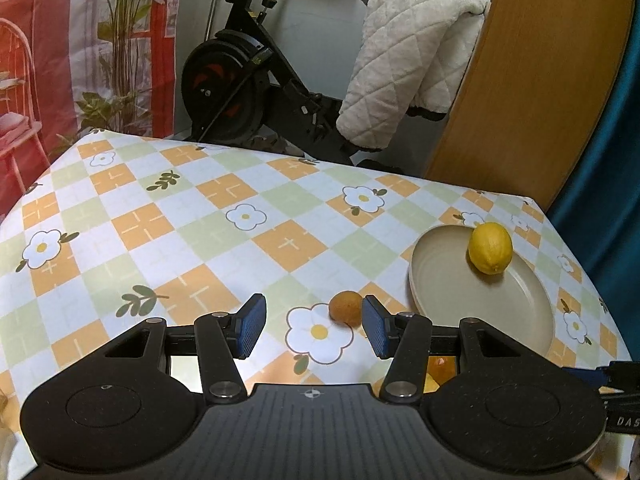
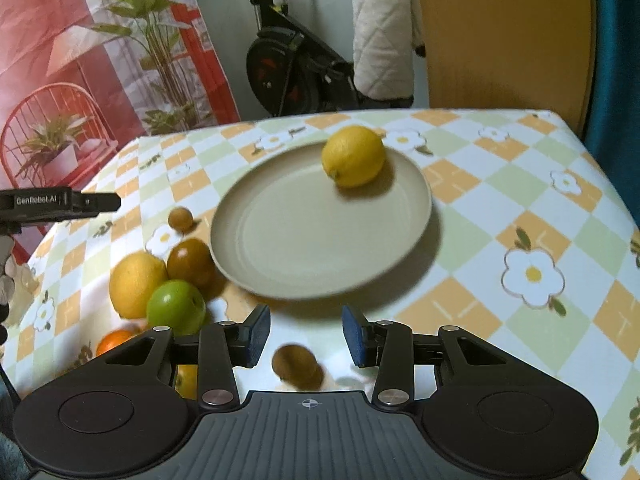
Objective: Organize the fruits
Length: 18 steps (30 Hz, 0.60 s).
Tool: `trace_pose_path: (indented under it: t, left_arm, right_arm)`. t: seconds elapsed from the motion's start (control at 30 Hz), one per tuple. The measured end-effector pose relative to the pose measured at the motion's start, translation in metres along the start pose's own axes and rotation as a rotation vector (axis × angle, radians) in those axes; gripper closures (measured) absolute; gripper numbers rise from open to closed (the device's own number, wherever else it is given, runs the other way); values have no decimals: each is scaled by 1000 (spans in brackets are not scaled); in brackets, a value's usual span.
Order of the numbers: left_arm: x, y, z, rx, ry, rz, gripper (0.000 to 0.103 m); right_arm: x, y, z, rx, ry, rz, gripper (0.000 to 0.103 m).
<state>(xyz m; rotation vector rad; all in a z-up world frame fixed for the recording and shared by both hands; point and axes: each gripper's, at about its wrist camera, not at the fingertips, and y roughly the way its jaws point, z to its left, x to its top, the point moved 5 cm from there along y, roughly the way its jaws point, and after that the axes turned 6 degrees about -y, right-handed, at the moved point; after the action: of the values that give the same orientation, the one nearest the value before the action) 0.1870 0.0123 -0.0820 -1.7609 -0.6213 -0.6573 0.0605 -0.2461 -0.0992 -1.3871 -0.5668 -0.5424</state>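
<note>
A yellow lemon (image 2: 354,156) lies at the far side of the beige plate (image 2: 304,236); both also show in the left wrist view, lemon (image 1: 490,248) on plate (image 1: 460,292). My right gripper (image 2: 306,334) is open and empty above the table near the plate's front rim, with a brown kiwi (image 2: 296,366) just below it. Left of the plate lie a small brown fruit (image 2: 180,218), a dark brown fruit (image 2: 190,262), a yellow fruit (image 2: 136,282), a green apple (image 2: 176,306) and an orange (image 2: 114,340). My left gripper (image 1: 314,326) is open and empty, with the small brown fruit (image 1: 346,307) just beyond its right finger.
The table carries a checked flower-pattern cloth (image 1: 200,220). Behind the table stand an exercise bike (image 1: 248,72), a white quilted blanket (image 1: 404,64) and a wooden panel (image 1: 532,80). The left gripper's body (image 2: 60,202) shows at the left edge of the right wrist view.
</note>
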Motion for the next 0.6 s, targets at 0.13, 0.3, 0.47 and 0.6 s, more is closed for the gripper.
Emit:
trace_pose_path:
  t: [0.13, 0.3, 0.47, 0.6]
  left_arm:
    - [-3, 2, 1, 4, -7, 8, 48]
    - [-6, 2, 2, 10, -11, 14, 48]
    - [-8, 4, 1, 11, -11, 19, 48]
    - [-10, 5, -1, 11, -6, 26, 48]
  right_arm:
    - [-7, 4, 2, 10, -6, 29, 67]
    - [-10, 9, 5, 22, -21, 49, 70]
    - [-13, 13, 7, 26, -34, 67, 72]
    - [-15, 14, 8, 32, -32, 69, 75]
